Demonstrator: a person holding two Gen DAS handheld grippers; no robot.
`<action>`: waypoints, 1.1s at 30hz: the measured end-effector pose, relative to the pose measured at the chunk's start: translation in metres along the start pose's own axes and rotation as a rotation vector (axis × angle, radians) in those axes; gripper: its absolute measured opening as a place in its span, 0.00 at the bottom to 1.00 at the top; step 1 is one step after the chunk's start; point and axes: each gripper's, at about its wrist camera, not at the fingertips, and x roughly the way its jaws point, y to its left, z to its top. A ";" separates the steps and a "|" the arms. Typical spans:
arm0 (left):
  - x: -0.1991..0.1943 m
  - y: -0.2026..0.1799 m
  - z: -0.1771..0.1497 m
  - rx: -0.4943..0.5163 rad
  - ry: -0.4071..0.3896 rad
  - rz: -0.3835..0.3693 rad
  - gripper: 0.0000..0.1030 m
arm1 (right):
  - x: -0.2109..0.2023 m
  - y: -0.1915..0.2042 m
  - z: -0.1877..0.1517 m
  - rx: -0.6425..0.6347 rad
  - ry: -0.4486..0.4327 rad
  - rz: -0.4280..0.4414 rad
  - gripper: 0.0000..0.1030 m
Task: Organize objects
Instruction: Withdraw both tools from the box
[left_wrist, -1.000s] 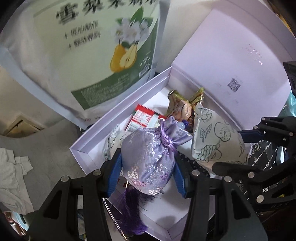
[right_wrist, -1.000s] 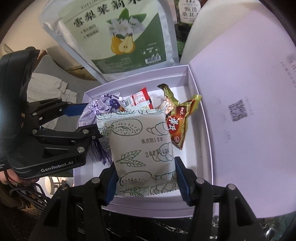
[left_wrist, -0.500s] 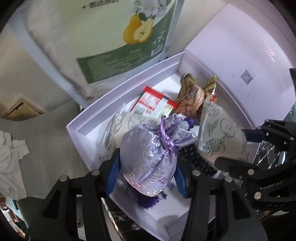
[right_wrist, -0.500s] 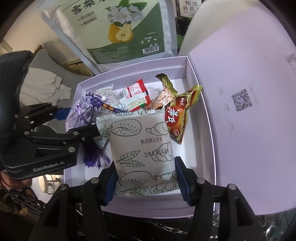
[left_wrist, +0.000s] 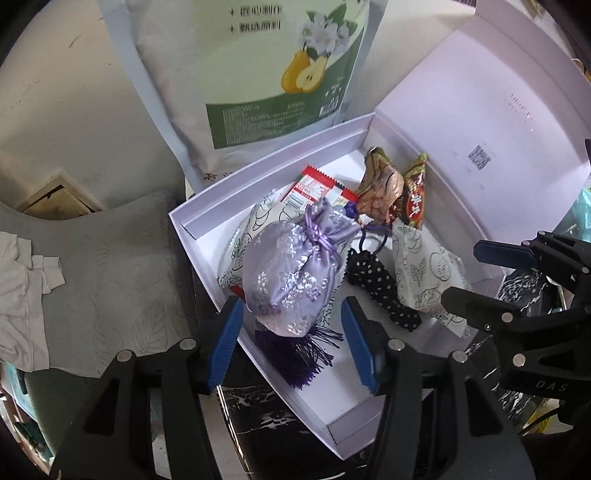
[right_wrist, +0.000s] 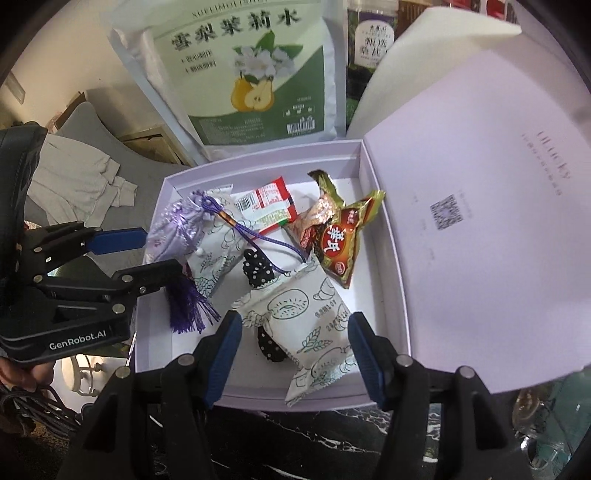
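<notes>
Shiny satin pouch (left_wrist: 295, 269), matt card box (right_wrist: 258, 162), glossy foil wrapper (right_wrist: 343, 240).

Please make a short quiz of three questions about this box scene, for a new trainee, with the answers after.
1. True or false: the left gripper is clamped on the purple pouch.
2. Multiple choice: where does the white printed snack packet lie? A) on the open lid B) inside the lavender box C) on the grey cloth outside
3. Fill in: the black item with white dots lies partly ____ the snack packet.

Key:
1. False; the fingers stand apart, and the pouch lies in the box between them.
2. B; it is between the open fingers of the right gripper.
3. under
</notes>
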 end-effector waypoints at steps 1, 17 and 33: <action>-0.003 -0.001 0.000 0.001 -0.007 -0.001 0.52 | -0.003 0.002 -0.001 -0.002 -0.007 -0.002 0.59; -0.092 0.000 -0.004 0.037 -0.143 0.006 0.52 | -0.084 0.017 -0.017 -0.047 -0.117 -0.072 0.59; -0.167 -0.015 -0.053 0.050 -0.213 0.020 0.63 | -0.143 0.038 -0.071 -0.172 -0.220 -0.040 0.59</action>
